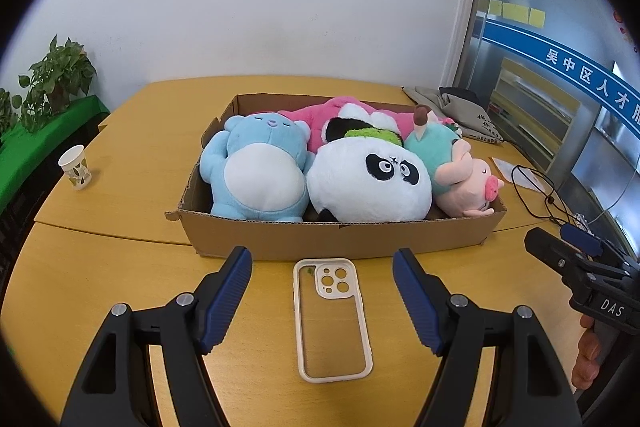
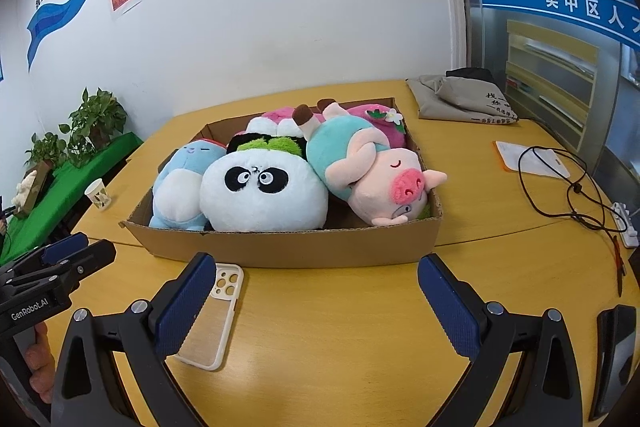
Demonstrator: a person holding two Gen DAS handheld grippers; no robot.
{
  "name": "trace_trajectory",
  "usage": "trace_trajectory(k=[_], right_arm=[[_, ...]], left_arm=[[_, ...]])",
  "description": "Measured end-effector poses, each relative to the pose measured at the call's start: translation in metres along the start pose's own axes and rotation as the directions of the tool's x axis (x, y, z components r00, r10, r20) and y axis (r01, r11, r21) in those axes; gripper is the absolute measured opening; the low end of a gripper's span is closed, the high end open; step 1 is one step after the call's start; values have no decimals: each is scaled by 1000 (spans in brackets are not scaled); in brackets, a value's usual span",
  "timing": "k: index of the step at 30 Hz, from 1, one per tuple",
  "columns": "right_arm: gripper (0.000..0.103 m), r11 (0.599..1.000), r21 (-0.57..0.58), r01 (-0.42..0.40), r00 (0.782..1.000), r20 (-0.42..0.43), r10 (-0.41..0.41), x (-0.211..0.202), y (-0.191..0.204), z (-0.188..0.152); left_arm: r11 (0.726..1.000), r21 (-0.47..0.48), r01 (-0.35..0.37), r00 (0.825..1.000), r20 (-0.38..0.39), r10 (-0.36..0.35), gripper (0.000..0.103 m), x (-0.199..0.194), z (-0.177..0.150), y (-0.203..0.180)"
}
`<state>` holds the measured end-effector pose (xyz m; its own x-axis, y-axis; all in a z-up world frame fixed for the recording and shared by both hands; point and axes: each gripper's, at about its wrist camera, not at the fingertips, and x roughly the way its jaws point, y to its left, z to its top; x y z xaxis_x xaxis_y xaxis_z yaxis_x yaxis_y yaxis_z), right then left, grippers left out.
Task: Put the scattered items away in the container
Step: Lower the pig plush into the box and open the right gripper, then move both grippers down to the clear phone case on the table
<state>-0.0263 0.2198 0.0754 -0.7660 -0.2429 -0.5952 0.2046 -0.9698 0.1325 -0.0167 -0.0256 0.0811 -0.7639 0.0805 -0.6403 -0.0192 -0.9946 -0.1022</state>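
The left gripper (image 1: pixel 322 291) has its blue-padded fingers (image 1: pixel 228 295) spread wide, holding nothing. Between them, flat on the yellow counter (image 1: pixel 120 259), lies a cream phone case (image 1: pixel 330 319) with a clear back, camera cut-out toward the box; it touches neither finger. Its far end lies just short of the front wall of the cardboard box (image 1: pixel 320 239).

The right gripper (image 2: pixel 320 303) is also wide open and empty, over bare counter. In its view the phone case (image 2: pixel 212 315) lies partly behind the left finger pad, outside the gap; whether it touches that pad cannot be told.

The box holds plush toys packed close: a blue bear (image 1: pixel 256 171) at the left, a round panda (image 1: pixel 372 183) in the middle, a pink pig in a teal outfit (image 1: pixel 460 175) head-down at the right, and a pink plush (image 1: pixel 352 115) behind them.

A paper cup (image 1: pixel 76 167) stands well to the left of the box. A grey cloth bag (image 2: pixel 460 99) and a black cord (image 2: pixel 560 187) lie to its right.
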Motion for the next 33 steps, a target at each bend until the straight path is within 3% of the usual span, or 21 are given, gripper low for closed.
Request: trace_trajectory(k=[18, 33], right_arm=[[103, 999, -12, -51, 997, -53, 50, 21, 11, -9], [103, 999, -44, 4, 998, -57, -7, 28, 22, -8]], left_arm=[[998, -61, 33, 998, -52, -36, 73, 18, -5, 19], [996, -78, 45, 997, -65, -50, 73, 25, -14, 30]])
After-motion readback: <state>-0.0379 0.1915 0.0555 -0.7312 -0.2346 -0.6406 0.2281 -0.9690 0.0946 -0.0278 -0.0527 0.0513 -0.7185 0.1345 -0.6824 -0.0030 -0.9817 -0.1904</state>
